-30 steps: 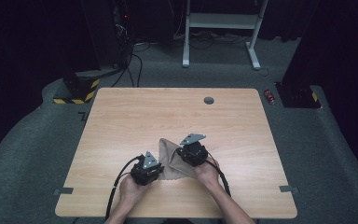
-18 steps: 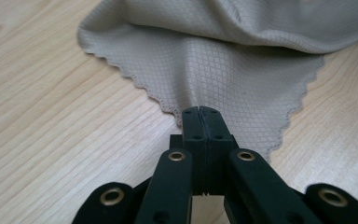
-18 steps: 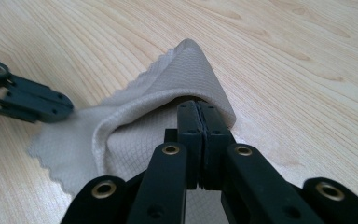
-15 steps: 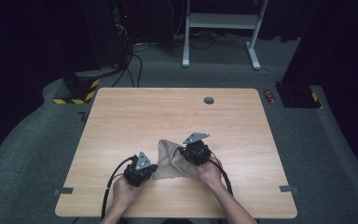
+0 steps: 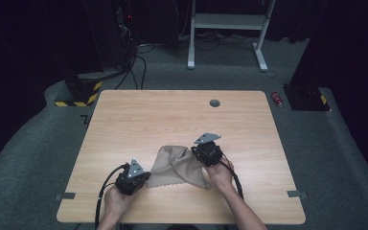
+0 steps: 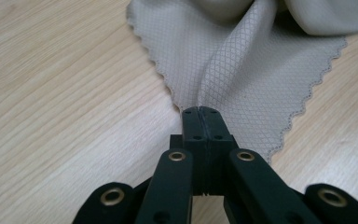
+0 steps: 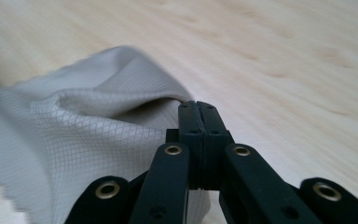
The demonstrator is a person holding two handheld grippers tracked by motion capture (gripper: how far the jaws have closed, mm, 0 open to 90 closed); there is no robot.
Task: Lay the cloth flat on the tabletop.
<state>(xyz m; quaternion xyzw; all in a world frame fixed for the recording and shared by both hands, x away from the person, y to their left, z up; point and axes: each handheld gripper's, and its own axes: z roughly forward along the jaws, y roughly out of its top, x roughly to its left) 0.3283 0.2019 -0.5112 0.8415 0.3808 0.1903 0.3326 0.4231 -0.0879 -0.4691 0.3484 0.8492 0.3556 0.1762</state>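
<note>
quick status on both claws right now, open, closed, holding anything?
Left claw: closed, pinching a corner of the beige cloth.
Right claw: closed, gripping a fold of the same cloth.

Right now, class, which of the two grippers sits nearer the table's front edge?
The left gripper, holding the beige cloth by its near corner. The right gripper sits farther up the table, at the cloth's far side.
</note>
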